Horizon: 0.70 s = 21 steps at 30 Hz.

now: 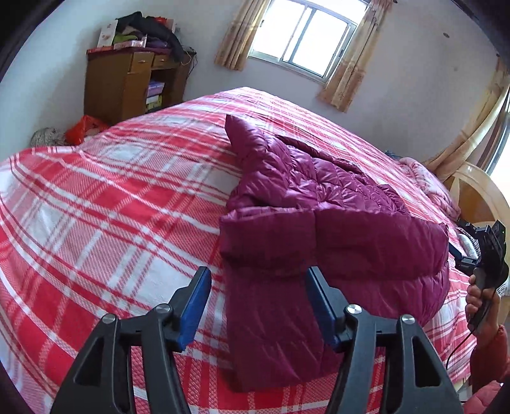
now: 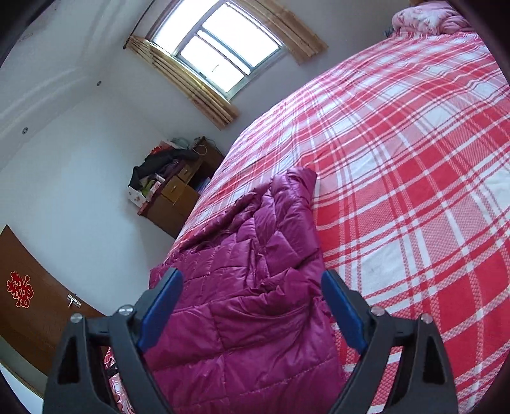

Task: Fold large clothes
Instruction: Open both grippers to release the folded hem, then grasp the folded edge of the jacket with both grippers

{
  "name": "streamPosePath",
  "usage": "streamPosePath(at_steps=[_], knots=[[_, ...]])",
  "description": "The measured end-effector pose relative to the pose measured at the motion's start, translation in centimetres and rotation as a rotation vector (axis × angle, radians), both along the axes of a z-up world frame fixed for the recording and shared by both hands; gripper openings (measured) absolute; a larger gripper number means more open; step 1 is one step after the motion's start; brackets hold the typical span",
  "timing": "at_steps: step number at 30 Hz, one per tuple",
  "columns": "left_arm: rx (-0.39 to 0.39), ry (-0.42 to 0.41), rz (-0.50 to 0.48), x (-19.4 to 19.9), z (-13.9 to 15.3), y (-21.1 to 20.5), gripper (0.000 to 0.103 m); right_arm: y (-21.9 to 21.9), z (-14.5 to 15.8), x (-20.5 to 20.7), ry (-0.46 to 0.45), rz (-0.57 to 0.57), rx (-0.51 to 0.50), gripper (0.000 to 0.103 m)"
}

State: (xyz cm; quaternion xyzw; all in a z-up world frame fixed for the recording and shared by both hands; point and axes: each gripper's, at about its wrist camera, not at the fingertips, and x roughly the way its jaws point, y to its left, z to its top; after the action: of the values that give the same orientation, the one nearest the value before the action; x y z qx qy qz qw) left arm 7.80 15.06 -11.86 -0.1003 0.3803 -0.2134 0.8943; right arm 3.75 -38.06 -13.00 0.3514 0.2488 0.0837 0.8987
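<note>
Where the red-and-white plaid bedspread point(image 1: 105, 203) covers the bed: one magenta quilted down jacket point(image 1: 318, 216), partly folded, lying flat on the cover toward the near edge. Lower hem doubled back over the body as a thick band; one sleeve or collar end pointing away toward the window point(image 1: 302, 35). Seen again from the right wrist as a long quilted strip point(image 2: 248, 286) running along the bed's edge.

Left gripper point(image 1: 258, 305) — blue-padded fingers point(image 1: 194, 305) spread wide, nothing between them, poised just above the jacket's near left corner; right-hand pad over the fabric, left-hand pad over bare bedspread. Contact with the cloth not certain from this angle.

Right gripper point(image 2: 251, 315) — jaws likewise wide apart, empty, straddling the jacket's width from above. Also visible at the far right of the left wrist view point(image 1: 484, 254), gripped by a hand point(image 1: 478, 299), just beside the jacket's right edge.

Surroundings: wooden cabinet point(image 1: 127, 86) against the wall, heaped with clothes and boxes point(image 1: 143, 32); beige curtains point(image 1: 347, 70) flanking the window; pink floral bedding point(image 2: 427, 16) at the head of the bed; red bag point(image 1: 84, 127) on the floor beside the cabinet; brown door with a red paper emblem point(image 2: 19, 288).
</note>
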Motion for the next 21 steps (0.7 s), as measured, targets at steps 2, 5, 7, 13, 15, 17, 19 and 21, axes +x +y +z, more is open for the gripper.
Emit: streamPosePath(at_steps=[2,5,7,13,15,17,19,21], knots=[[0.009,0.010,0.021,0.2,-0.6,-0.2,0.063,0.2,0.3,-0.6,-0.012,-0.016,-0.032,0.092],[-0.025,0.027,0.019,0.8,-1.0,-0.4,0.064,0.7,0.0,-1.2,-0.002,-0.039,-0.088,0.092],[-0.061,0.027,0.011,1.2,-0.9,-0.6,0.064,0.9,-0.4,-1.6,0.023,-0.040,-0.141,0.092],[-0.041,0.027,-0.009,1.9,-1.1,-2.6,0.064,3.4,-1.1,-1.4,0.058,0.037,-0.396,0.092],[-0.042,0.044,-0.011,2.1,-1.3,-2.9,0.064,4.6,-1.3,-0.5,0.067,0.060,-0.506,0.092],[-0.048,0.041,-0.009,2.0,-1.3,-2.9,0.064,5.3,-1.7,1.0,0.073,0.085,-0.571,0.092],[-0.053,0.040,-0.001,2.1,-1.3,-3.0,0.064,5.4,-2.3,2.8,0.094,0.142,-0.566,0.091],[-0.052,0.043,0.000,2.4,-1.5,-3.0,0.064,5.6,-3.0,4.4,0.117,0.197,-0.552,0.083]])
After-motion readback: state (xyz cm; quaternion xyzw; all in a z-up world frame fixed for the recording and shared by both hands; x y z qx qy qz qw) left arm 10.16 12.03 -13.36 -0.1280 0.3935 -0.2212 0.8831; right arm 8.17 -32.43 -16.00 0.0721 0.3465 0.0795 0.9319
